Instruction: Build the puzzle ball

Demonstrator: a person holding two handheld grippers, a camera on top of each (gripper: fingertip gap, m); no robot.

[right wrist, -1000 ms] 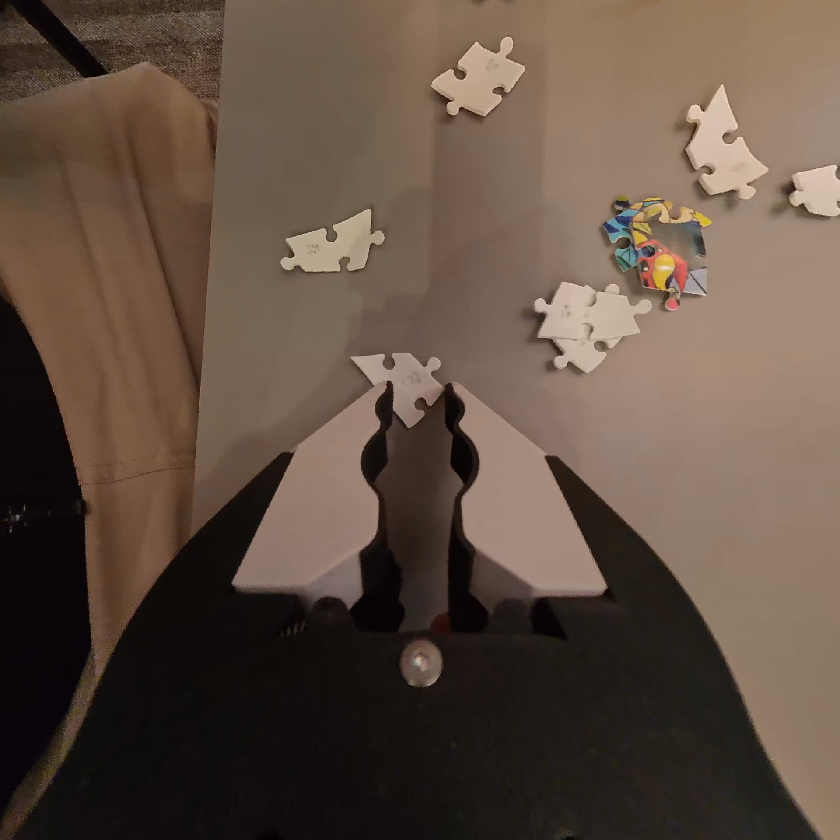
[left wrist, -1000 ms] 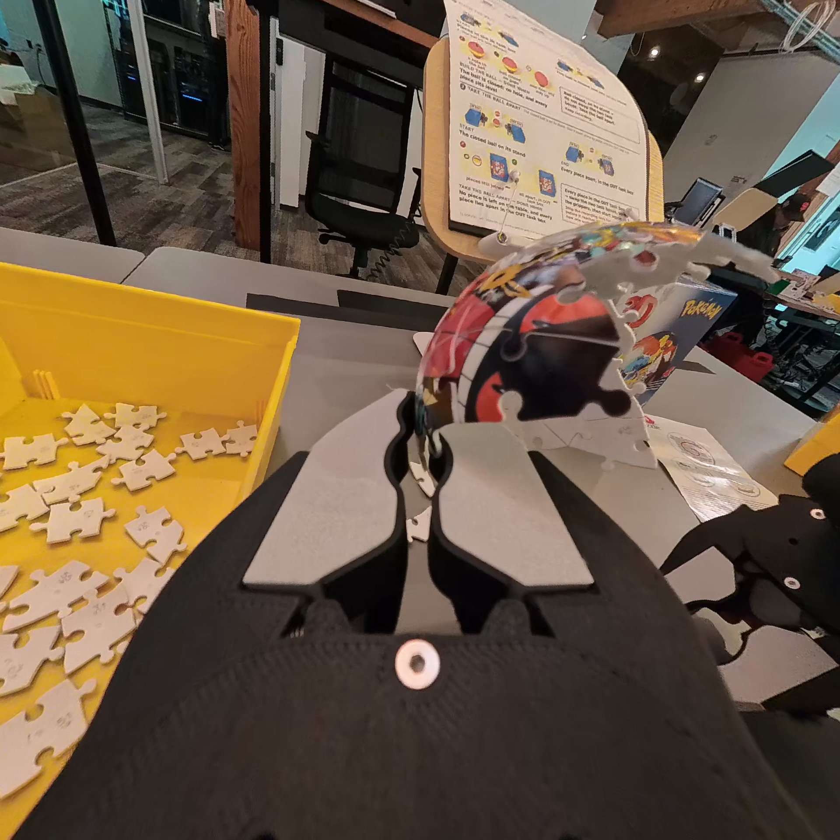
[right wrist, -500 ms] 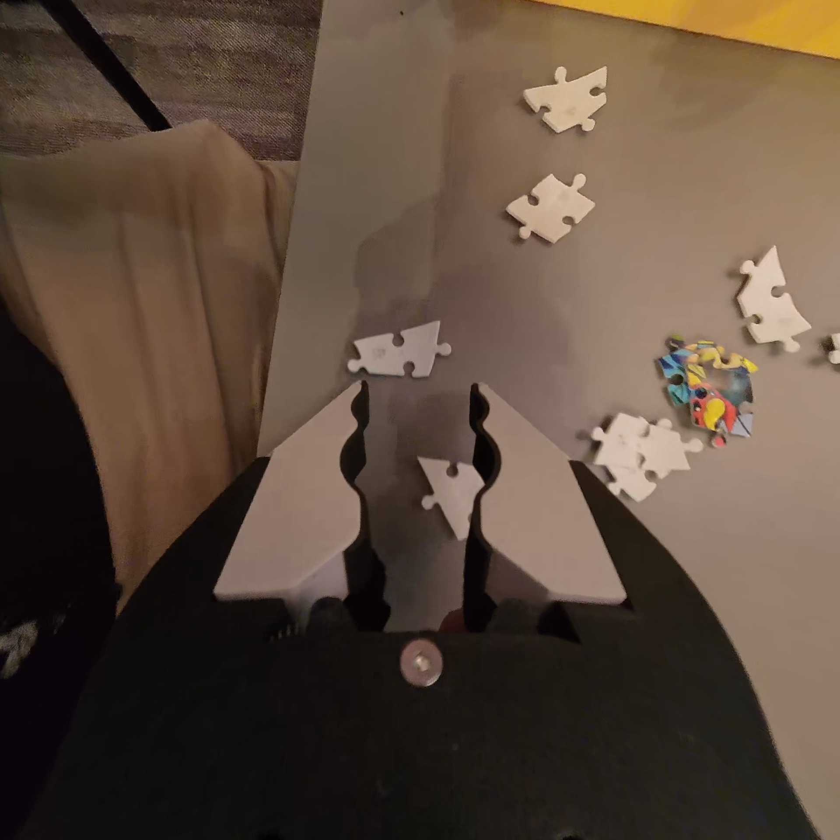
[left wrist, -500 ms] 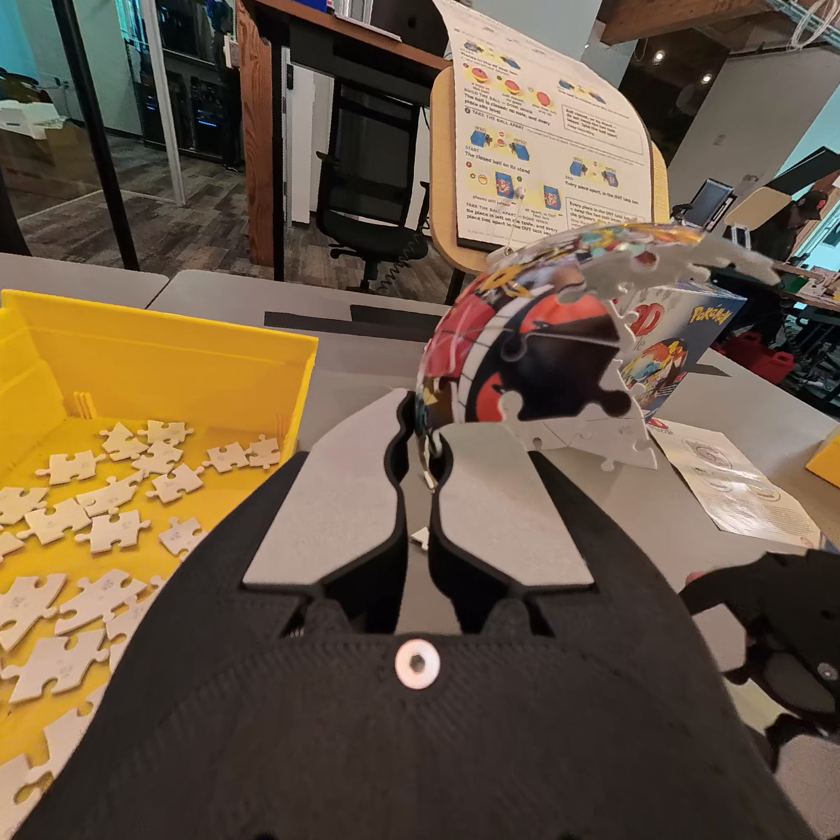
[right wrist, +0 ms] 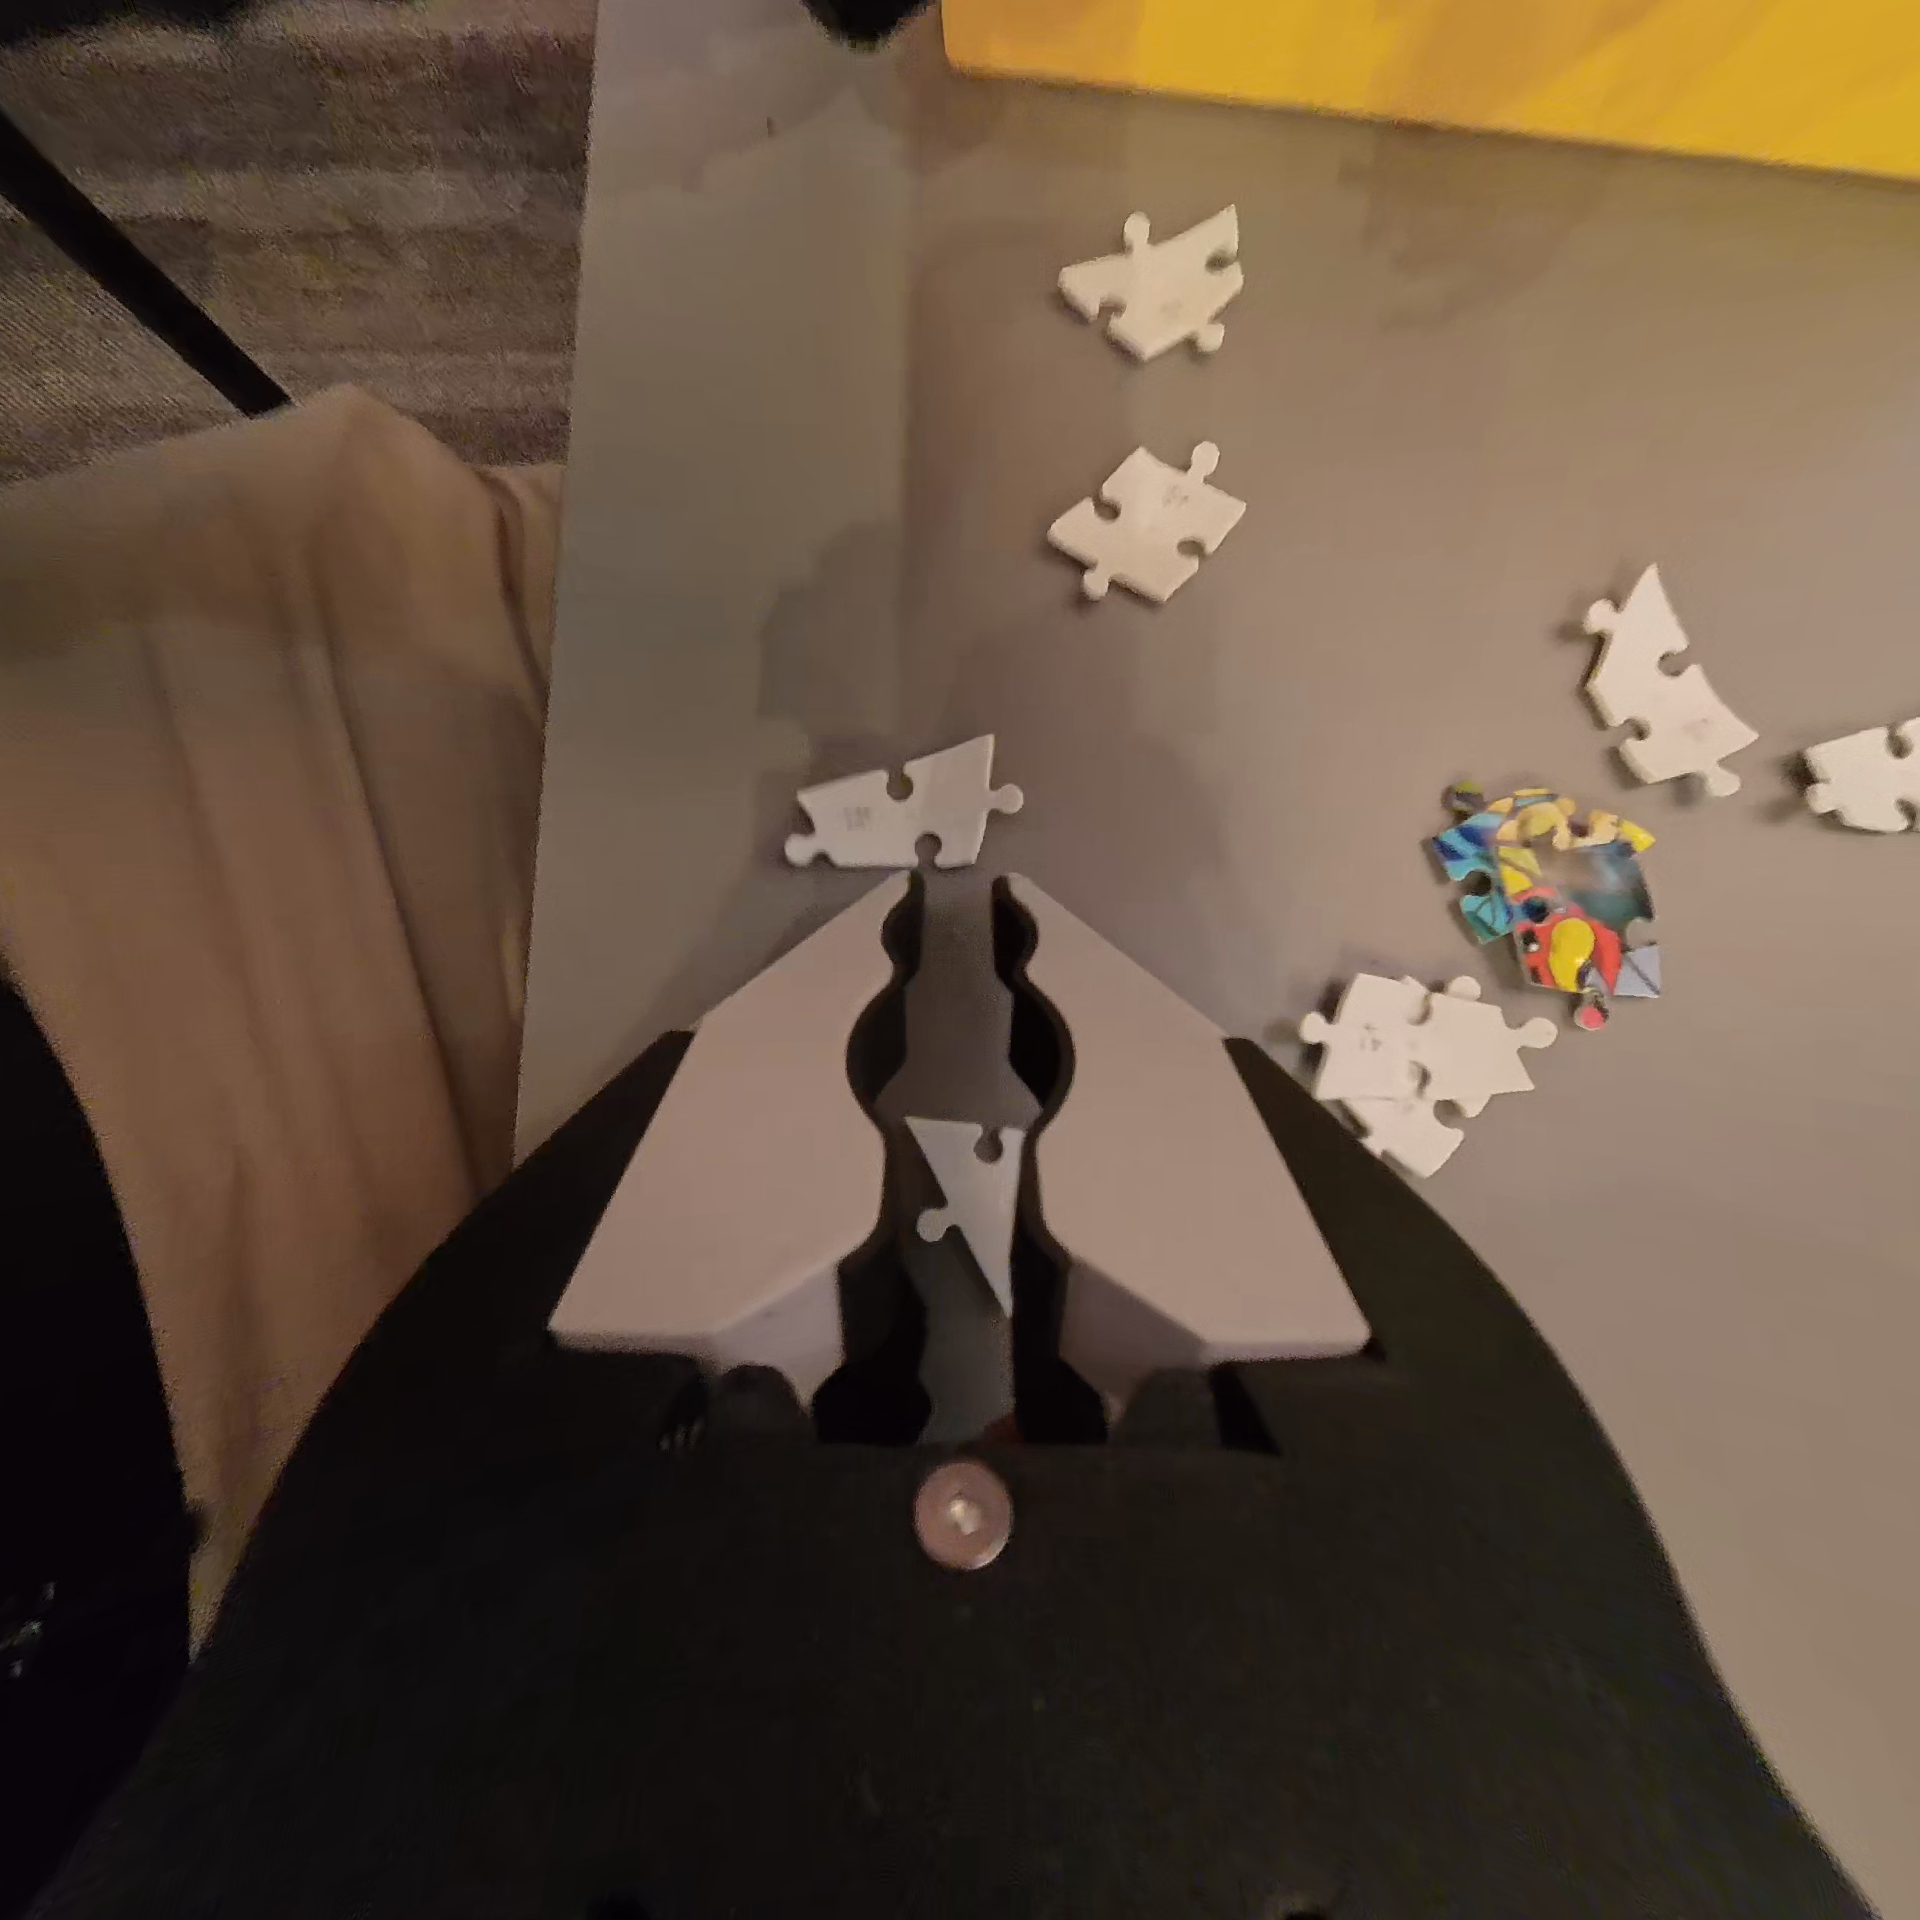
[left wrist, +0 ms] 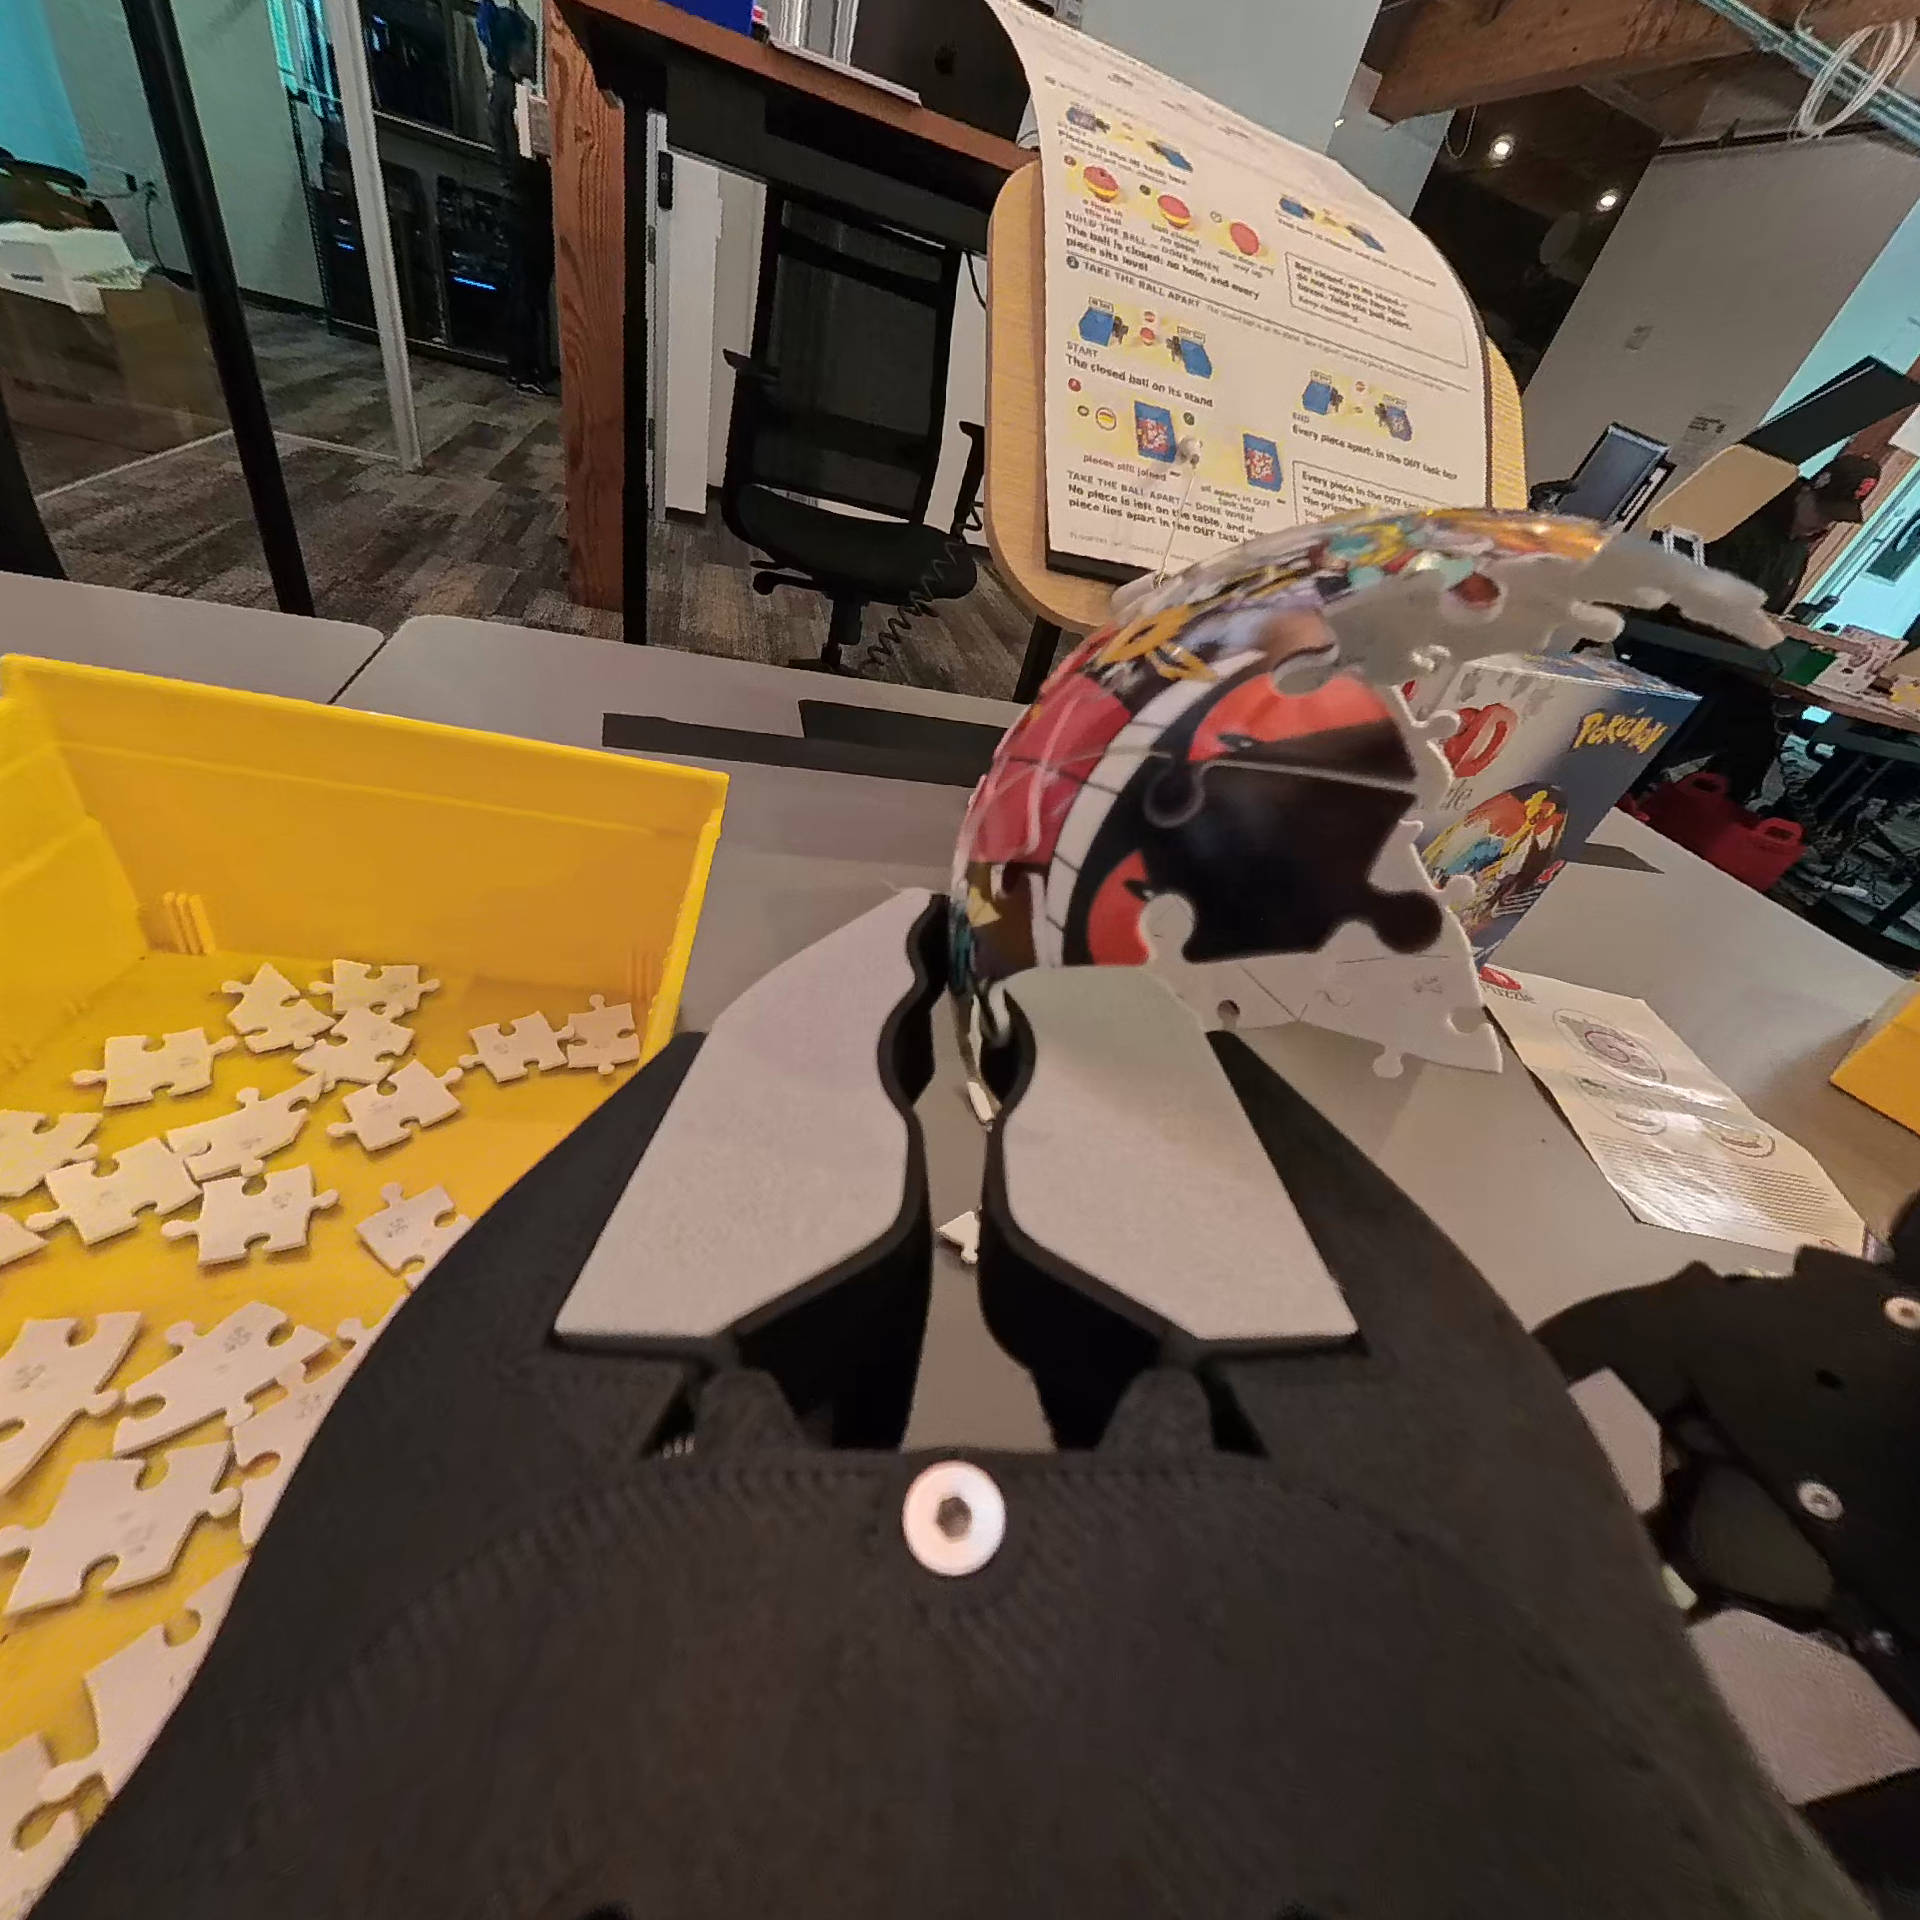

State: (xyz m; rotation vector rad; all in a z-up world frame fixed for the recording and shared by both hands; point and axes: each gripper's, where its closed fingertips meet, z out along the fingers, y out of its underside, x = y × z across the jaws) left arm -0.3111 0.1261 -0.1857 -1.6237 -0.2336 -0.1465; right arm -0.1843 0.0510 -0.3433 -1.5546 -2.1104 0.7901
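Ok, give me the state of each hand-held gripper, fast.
Left hand-held gripper: shut on the half-built puzzle ball, gripping its lower edge.
Right hand-held gripper: nearly closed, holding nothing; a white puzzle piece lies on the table beneath its fingers.

The right tongs [right wrist: 956, 883] point toward 12 o'clock over the grey desk [right wrist: 1351, 1455], tips nearly together. A white triangular piece [right wrist: 971, 1195] shows in the gap between them, farther back. A joined white pair [right wrist: 904, 805] lies just beyond the tips. A colourful cluster [right wrist: 1548, 904] sits at 3 o'clock, with loose white pieces [right wrist: 1148, 520] around it.
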